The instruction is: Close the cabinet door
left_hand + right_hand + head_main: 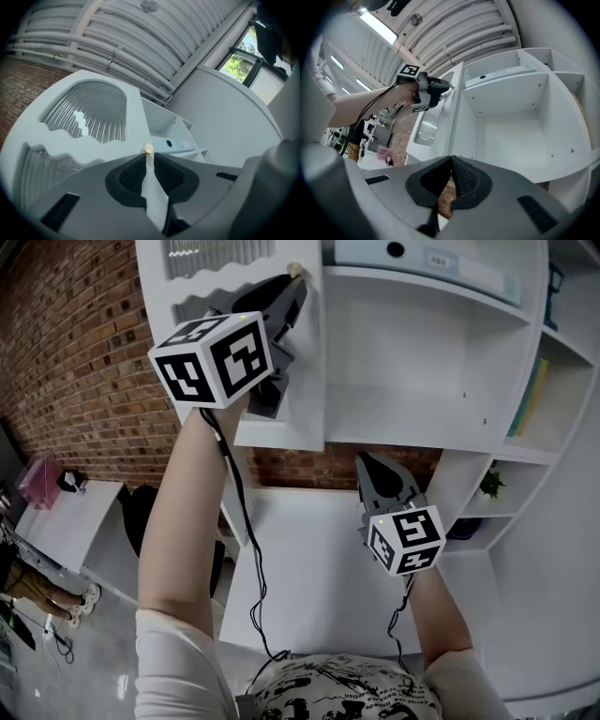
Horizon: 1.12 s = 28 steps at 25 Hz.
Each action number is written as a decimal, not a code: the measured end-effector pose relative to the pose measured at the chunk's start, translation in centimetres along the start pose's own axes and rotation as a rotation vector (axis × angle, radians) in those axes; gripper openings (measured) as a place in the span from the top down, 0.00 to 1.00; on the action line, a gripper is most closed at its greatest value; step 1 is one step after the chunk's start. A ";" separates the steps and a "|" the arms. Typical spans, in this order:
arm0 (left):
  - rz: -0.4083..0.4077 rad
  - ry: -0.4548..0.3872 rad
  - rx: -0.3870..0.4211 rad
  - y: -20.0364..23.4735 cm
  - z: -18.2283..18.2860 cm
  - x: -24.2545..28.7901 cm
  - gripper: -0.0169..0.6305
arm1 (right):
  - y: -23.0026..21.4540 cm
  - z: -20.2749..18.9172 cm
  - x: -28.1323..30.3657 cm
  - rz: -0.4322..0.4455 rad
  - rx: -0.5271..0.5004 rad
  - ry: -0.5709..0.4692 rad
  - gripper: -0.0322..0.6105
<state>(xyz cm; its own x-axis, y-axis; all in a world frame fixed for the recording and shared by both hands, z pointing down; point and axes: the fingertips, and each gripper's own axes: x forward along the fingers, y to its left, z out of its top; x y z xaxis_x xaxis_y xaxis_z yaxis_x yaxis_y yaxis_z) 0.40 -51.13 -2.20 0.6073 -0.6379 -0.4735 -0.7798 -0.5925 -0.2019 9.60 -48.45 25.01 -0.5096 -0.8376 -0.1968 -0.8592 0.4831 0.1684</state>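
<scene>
Bright, even indoor light, shadows faint. Daylight glares through a window (241,65); a ceiling strip light (377,27) burns white. Both gripper views bulge, dark at corners; the cabinet door (154,194) blurs near the lens.

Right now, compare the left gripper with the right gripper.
The left gripper is raised high; the right gripper hangs lower. The left gripper's fingers clamp the cabinet door edge; the right gripper's fingers are shut on nothing. Both carry marker cubes.

Head view downward; both gripper views upward; cabinet door (302,381) shared.
</scene>
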 end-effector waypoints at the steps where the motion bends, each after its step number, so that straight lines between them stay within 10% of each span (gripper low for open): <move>1: -0.007 0.004 -0.003 -0.3 -0.3 -0.6 0.90 | 0.3 -0.1 -0.2 0.003 -0.001 0.000 0.93; 28: -0.075 0.354 -0.085 -12.9 -23.3 -23.7 0.95 | 6.5 -6.2 -10.4 0.008 -0.171 -0.010 0.93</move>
<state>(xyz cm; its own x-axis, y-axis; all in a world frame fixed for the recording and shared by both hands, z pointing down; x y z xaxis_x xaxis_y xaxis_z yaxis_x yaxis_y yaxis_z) -0.35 -39.83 31.56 0.6888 -0.7129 -0.1314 -0.7248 -0.6733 -0.1460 9.60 -38.21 34.16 -0.5173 -0.8311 -0.2042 -0.8353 0.4384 0.3318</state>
